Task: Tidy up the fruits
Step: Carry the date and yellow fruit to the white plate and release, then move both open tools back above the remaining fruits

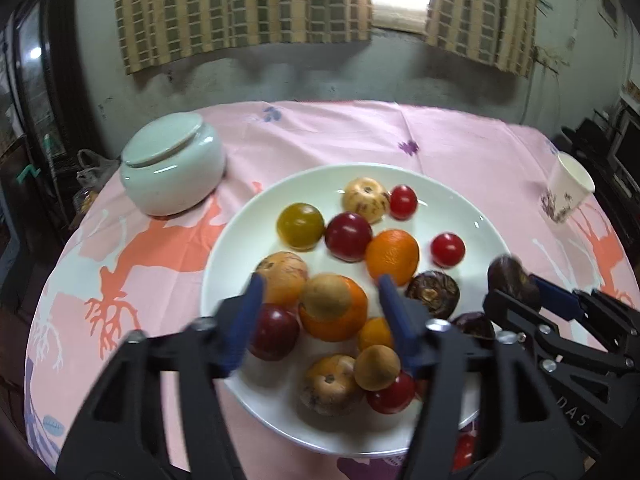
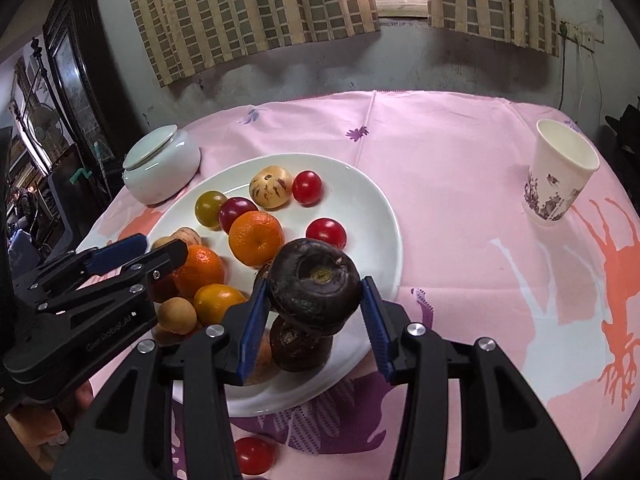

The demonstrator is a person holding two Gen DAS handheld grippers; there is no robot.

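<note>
Fruits crowd the white plate (image 2: 372, 216) on the pink-clothed tabletop (image 2: 460, 184): oranges, red and yellow-green round ones, speckled pale ones and dark brown ones. One dark brown fruit (image 2: 314, 282) sits clamped between the blue pads of the right tool (image 2: 316, 300), above the plate's near right part. The left tool (image 1: 320, 312) hangs over the near fruits with its jaws parted and nothing between them. A red fruit (image 2: 254, 455) lies off the plate near the tabletop's edge. A lidded pale green jar (image 1: 172, 164) stands just beyond the plate at left, a paper cup (image 2: 560, 176) well apart at right
</note>
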